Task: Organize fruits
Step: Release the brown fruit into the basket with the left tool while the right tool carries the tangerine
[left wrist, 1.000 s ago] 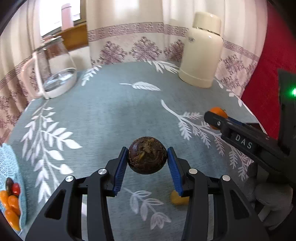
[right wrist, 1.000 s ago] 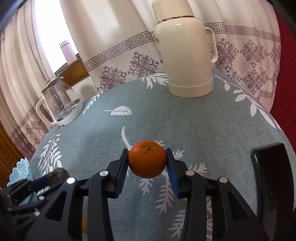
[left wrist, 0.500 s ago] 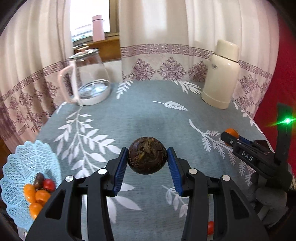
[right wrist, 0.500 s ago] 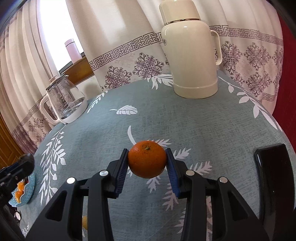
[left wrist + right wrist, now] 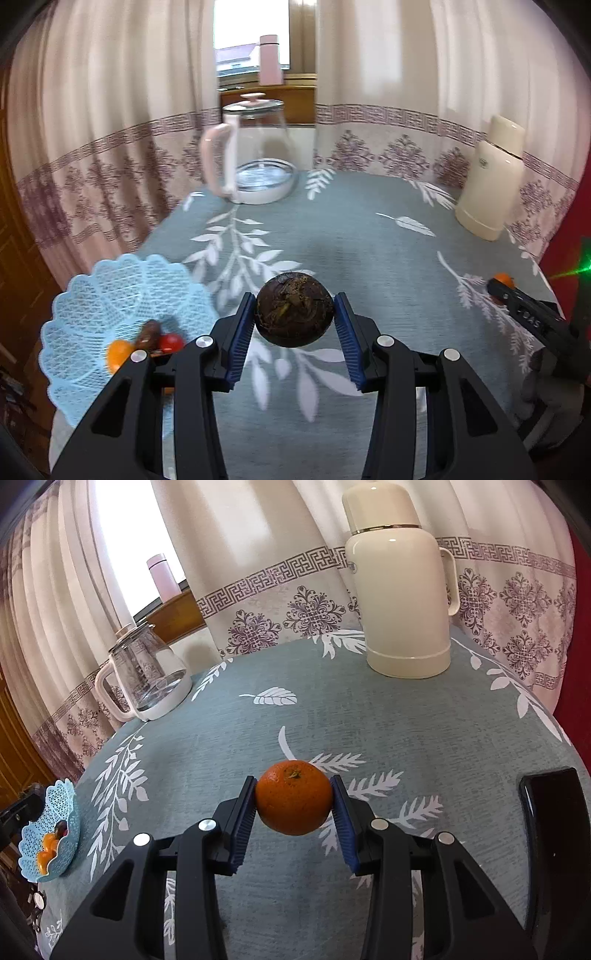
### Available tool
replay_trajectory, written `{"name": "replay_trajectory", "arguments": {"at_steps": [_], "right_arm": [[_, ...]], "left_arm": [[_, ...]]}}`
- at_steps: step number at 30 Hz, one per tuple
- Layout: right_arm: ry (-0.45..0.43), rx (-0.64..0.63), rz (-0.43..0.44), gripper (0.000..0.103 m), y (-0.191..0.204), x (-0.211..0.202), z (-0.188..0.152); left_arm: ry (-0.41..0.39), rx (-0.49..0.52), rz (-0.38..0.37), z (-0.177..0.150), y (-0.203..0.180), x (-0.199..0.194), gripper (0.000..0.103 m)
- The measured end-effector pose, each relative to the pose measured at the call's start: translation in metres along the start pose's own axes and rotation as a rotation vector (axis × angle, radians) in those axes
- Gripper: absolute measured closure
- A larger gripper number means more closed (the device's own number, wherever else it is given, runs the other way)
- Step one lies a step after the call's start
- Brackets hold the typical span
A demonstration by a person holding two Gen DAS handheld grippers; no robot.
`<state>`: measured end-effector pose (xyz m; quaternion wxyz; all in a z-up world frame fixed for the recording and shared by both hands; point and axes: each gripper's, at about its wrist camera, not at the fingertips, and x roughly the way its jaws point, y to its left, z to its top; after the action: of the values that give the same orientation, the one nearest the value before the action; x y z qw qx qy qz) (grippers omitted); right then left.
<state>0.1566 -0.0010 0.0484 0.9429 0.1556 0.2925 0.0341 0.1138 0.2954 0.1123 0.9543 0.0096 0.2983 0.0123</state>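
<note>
Both hand-held grippers were loaded: the left hand-held gripper (image 5: 295,325) was clamped on a dark brown, rough-skinned round fruit (image 5: 294,309), and the right hand-held gripper (image 5: 294,805) was clamped on an orange (image 5: 294,796), each fruit pinched between blue pads and held clear above the counter (image 5: 369,266) with its grey-green leaf-print cloth.

By size, the counter came first, then the cream flask (image 5: 400,587) at its far right and the glass kettle (image 5: 255,155) at its far left, both well apart from the work. Smaller was the pale blue lace-pattern basket (image 5: 103,295) at the counter's left edge, just beside the left hand-held gripper in its own view and far off to the left in the right wrist view. It already held a few small fruits (image 5: 147,339), orange, brown and red.

The step in hand looked like the carry to the basket. Next, the left load probably needed to go over the basket's bowl, low, before the jaws parted, so the round fruit would not roll out. The orange had the longer trip across.
</note>
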Motion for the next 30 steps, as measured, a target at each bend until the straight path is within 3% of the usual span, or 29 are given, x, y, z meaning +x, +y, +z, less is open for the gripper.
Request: {"name": "replay_trajectory", "arguments": {"at_steps": [30], "right_arm": [[0.001, -0.018, 0.013, 0.063, 0.009, -0.002, -0.005]], "left_arm": [[0.044, -0.138, 0.194, -0.023, 0.096, -0.003, 0.058]]}}
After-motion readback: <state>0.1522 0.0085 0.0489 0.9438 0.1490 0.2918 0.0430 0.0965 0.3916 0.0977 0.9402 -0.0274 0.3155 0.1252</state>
